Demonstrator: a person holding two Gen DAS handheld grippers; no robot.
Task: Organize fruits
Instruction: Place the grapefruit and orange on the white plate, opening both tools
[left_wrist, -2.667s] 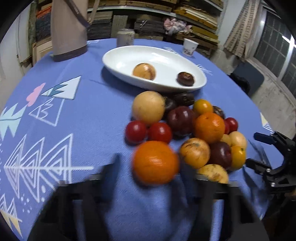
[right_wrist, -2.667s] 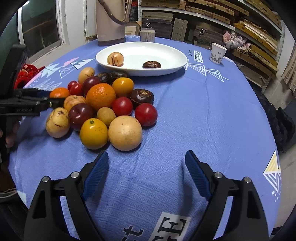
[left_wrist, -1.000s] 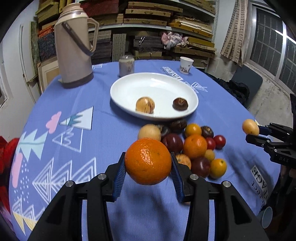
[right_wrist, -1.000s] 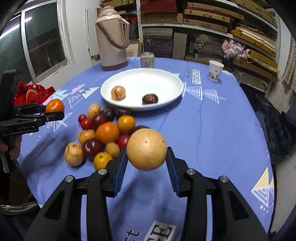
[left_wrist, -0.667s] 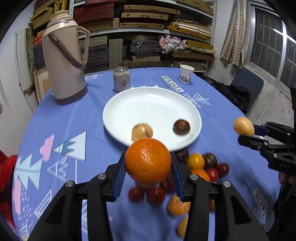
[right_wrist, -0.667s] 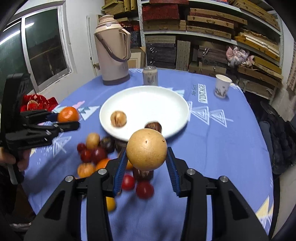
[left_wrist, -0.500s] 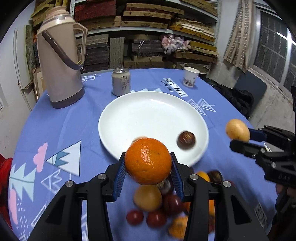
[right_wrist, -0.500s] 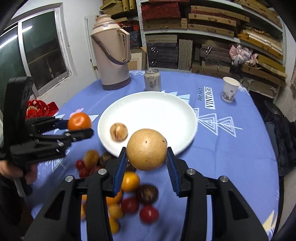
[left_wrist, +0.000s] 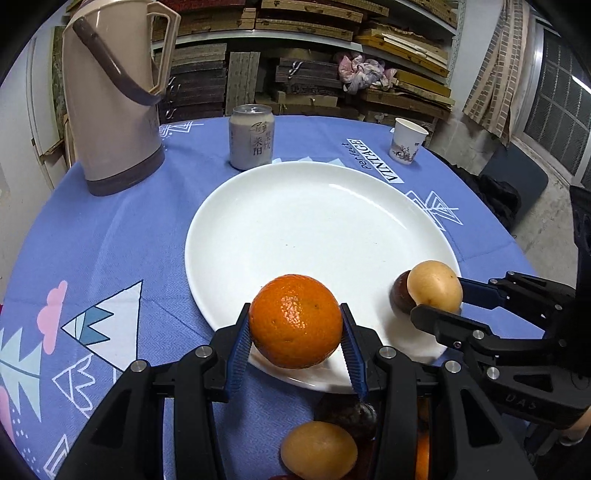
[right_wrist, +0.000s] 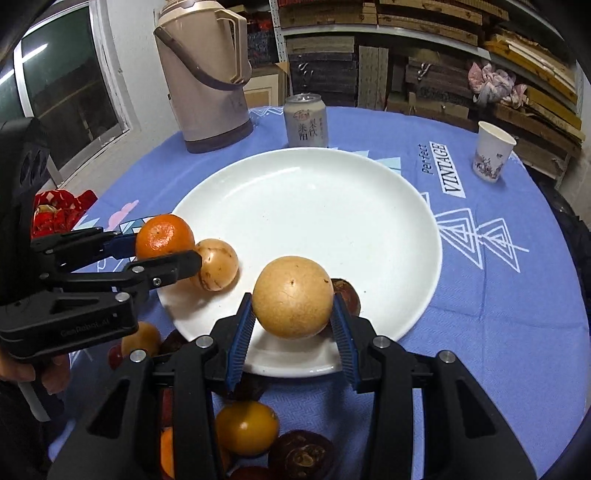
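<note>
The left gripper (left_wrist: 295, 341) was clamped on an orange (left_wrist: 295, 321) held over the near edge of the white plate (left_wrist: 295, 221), and the right gripper (right_wrist: 293, 334) was clamped on a tan round fruit (right_wrist: 293, 297) over the same near edge, further to the right. On the plate by that edge lay a speckled tan fruit (right_wrist: 216, 269) and a dark brown fruit (right_wrist: 347, 295). More fruit (right_wrist: 246, 428) lay on the blue tablecloth (right_wrist: 498, 332) before the plate, with a thermos (right_wrist: 207, 74), a can (right_wrist: 306, 120) and a paper cup (right_wrist: 493, 151) toward the table's far edge.
</note>
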